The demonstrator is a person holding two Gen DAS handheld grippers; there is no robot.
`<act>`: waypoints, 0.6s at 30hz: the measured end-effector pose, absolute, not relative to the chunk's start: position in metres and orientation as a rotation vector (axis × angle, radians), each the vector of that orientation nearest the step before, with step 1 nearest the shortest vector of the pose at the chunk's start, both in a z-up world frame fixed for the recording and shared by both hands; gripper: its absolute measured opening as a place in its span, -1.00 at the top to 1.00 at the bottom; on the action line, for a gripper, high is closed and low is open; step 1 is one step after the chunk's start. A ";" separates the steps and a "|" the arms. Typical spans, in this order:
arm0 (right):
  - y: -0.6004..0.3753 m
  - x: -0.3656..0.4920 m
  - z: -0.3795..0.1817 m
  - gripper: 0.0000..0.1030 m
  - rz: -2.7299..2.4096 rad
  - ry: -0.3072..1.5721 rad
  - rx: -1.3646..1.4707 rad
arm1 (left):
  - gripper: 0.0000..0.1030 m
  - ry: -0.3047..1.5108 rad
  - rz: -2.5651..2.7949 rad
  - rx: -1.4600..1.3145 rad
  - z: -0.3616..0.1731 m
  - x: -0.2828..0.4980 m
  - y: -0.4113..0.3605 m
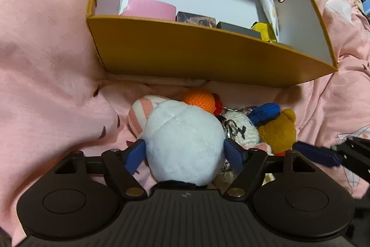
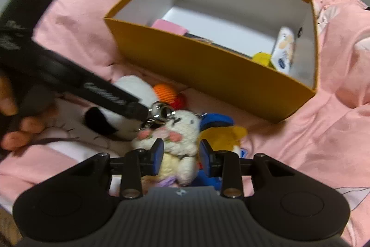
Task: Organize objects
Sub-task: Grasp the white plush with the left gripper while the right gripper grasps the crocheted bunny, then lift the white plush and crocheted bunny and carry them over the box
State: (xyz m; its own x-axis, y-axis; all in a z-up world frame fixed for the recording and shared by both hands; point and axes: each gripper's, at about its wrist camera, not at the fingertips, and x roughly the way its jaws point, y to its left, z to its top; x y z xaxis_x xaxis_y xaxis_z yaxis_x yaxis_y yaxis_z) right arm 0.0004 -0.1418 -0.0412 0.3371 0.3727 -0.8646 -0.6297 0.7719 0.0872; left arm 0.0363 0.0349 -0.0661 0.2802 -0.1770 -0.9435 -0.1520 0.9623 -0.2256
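A round white plush [image 1: 182,142] lies in a heap of small toys on pink bedding, in front of a yellow box [image 1: 185,50]. My left gripper [image 1: 185,154] points down over it with jaws wide; the blue pads flank the plush without squeezing it. In the right wrist view a white crochet bunny [image 2: 182,131] with pink cheeks and a metal key ring sits between the pads of my right gripper [image 2: 181,154], which stands partly open around it. An orange crochet toy [image 1: 198,98], a brown bear [image 1: 279,131] and a blue and yellow plush [image 2: 222,131] lie beside them.
The yellow box [image 2: 208,71] is open-topped and holds a pink roll [image 1: 150,8], small flat boxes [image 1: 196,19], a yellow item [image 1: 263,30] and a white tube [image 1: 269,10]. A hand [image 2: 13,108] holds the left tool at the left. Rumpled pink bedding [image 1: 46,61] surrounds everything.
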 end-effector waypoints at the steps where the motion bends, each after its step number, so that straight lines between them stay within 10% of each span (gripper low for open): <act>1: -0.141 0.000 -0.042 0.26 0.673 1.043 -0.279 | -0.78 1.300 -0.017 -0.291 -0.069 0.037 0.034; 18: -0.115 0.017 -0.089 -0.12 0.709 1.165 -0.254 | -0.84 1.318 -0.055 -0.322 -0.075 0.031 0.044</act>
